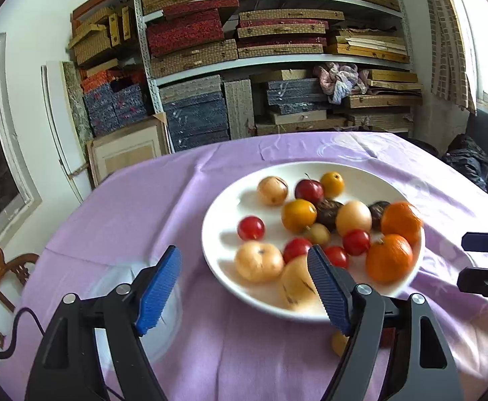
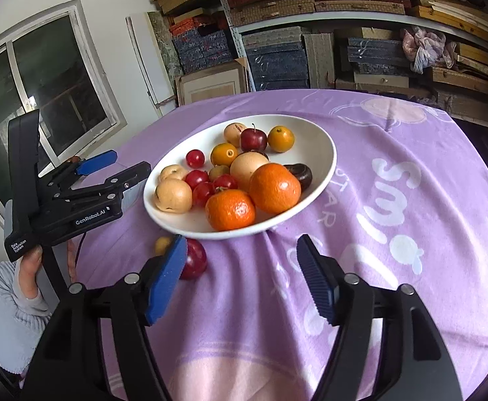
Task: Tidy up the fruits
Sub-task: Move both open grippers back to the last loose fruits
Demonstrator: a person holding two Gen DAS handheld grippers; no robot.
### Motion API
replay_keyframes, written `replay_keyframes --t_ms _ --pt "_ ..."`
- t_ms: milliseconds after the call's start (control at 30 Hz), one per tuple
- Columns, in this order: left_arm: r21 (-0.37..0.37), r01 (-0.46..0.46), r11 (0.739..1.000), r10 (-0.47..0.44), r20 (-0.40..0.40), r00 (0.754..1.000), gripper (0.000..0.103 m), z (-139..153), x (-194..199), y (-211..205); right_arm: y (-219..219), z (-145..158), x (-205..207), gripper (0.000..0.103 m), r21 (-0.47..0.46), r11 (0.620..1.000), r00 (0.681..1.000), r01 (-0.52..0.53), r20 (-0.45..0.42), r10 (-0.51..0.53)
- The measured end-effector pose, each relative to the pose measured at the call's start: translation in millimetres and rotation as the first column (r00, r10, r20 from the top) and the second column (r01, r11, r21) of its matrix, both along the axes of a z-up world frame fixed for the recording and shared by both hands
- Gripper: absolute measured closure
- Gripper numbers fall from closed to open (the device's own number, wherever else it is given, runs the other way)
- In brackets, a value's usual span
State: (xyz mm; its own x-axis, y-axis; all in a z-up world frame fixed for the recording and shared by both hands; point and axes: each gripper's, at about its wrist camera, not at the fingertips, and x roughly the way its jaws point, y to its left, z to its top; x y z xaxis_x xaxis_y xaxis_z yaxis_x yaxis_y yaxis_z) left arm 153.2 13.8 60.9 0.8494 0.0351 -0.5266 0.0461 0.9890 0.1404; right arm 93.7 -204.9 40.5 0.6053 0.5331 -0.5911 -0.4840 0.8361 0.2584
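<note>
shelves stacked with patterned boxes [image 1: 193, 33] fill the back wall, and a purple tablecloth [image 2: 394, 200] covers the round table in front of them. a white plate [image 2: 324, 140] sits on the cloth, heaped with fruit: two oranges [image 2: 274, 187], pale yellow-tan fruits, small red ones, a few dark ones.

two fruits lie off the plate on the cloth, just beside its near rim: a red plum [image 2: 195, 260] and a small yellow fruit [image 2: 162, 244] next to it.

the left gripper [image 1: 244, 284] has its fingers spread with nothing between them; it sits at the plate's left edge, one pad over the rim in its own view. the right gripper [image 2: 242, 277] is also spread and empty, with the red plum just behind its left pad [image 2: 167, 280].

the step in hand looks like collecting the strays. to do it well, the right gripper would shift toward the plum so the fruit sits centred between the pads, come down low enough to catch its widest part, and close gently, since a round, smooth fruit may squirt out or roll on the loose, wrinkled cloth. the left gripper should keep off the plate rim so the heap does not tip.
</note>
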Motion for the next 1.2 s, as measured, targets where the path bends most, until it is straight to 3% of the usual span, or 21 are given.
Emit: replay_keyframes --t_ms 167,267,433,500,600,700,800,933,1200 --pt "-0.143 0.094 0.985 -0.101 -0.046 0.994 0.023 -3.5 -25.1 10.3 -3.0 -8.6 -15.9 0.031 0.009 1.0 1.0 -0.004 0.001 0.004" --pt "-0.202 0.09 0.975 -0.1 -0.044 0.994 0.014 -4.5 -42.4 20.1 -6.2 -11.7 -22.0 0.027 0.024 1.0 1.0 -0.003 0.012 0.002" --pt "-0.284 0.111 0.952 -0.137 -0.073 0.988 0.011 -12.4 -56.5 27.8 -8.0 -11.2 -21.8 0.021 0.035 0.999 1.0 0.008 0.013 -0.008" --pt "-0.255 0.133 0.958 -0.158 -0.077 0.984 0.011 -13.8 -57.1 19.9 -9.1 -10.2 -21.1 0.017 0.039 0.999 1.0 0.013 0.012 -0.014" --pt "-0.133 0.151 0.98 -0.164 -0.091 0.982 0.011 -20.2 -56.9 1.5 -12.4 -10.7 -18.8 0.013 0.052 0.998 1.0 0.018 -0.001 -0.018" --pt "-0.072 0.171 0.983 -0.178 -0.109 0.978 0.011 -25.5 -54.6 -12.2 -14.5 -12.4 -16.6 0.012 0.062 0.998 1.0 0.021 -0.016 -0.02" --pt "-0.048 0.171 0.984 -0.175 -0.12 0.977 0.011 -29.5 -48.3 -18.9 -15.2 -12.4 -14.6 0.012 0.068 0.997 1.0 0.022 -0.022 -0.021" --pt "-0.04 0.157 0.987 -0.162 -0.192 0.968 0.011 -38.0 -30.2 -24.9 -15.8 -11.9 -14.5 0.012 0.074 0.997 0.999 0.024 -0.025 -0.022" --pt "-0.031 0.093 0.995 -0.098 -0.255 0.962 0.007 -47.5 -16.2 -11.3 -15.5 -13.0 -13.3 0.012 0.079 0.997 0.999 0.022 -0.035 -0.019"
